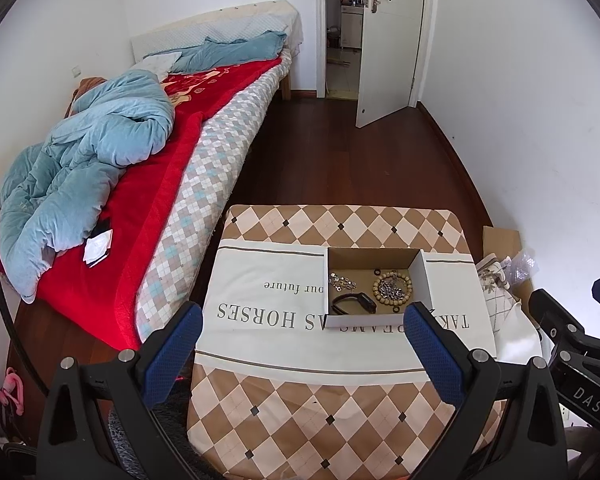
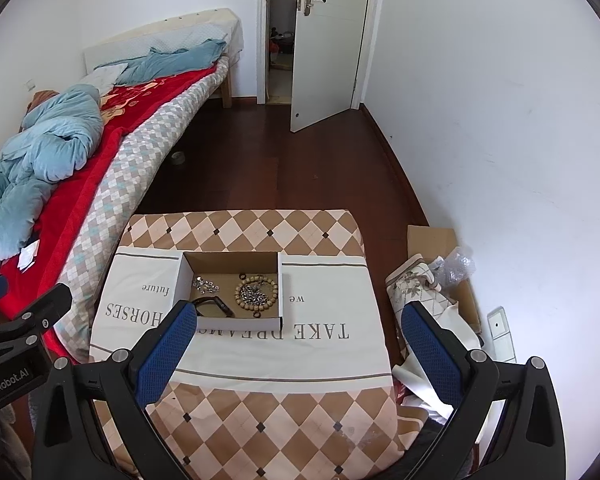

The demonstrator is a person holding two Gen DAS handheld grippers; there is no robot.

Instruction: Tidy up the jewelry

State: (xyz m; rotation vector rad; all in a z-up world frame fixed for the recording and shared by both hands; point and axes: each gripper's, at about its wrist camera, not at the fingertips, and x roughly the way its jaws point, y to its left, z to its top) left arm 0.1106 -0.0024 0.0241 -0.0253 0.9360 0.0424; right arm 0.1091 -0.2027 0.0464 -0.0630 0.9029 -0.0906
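Note:
A shallow cardboard box sits on a cloth-covered table. Inside lie a wooden bead bracelet with a silver chain in its middle, a small silver chain piece and a black wristband. My left gripper is open and empty, in front of the box. My right gripper is open and empty, in front of the box and to its right. Each gripper shows at the edge of the other's view.
A bed with a red blanket and blue quilt stands left of the table. Cardboard, folded cloth and plastic wrap lie on the floor at the right. The wood floor leads to an open door.

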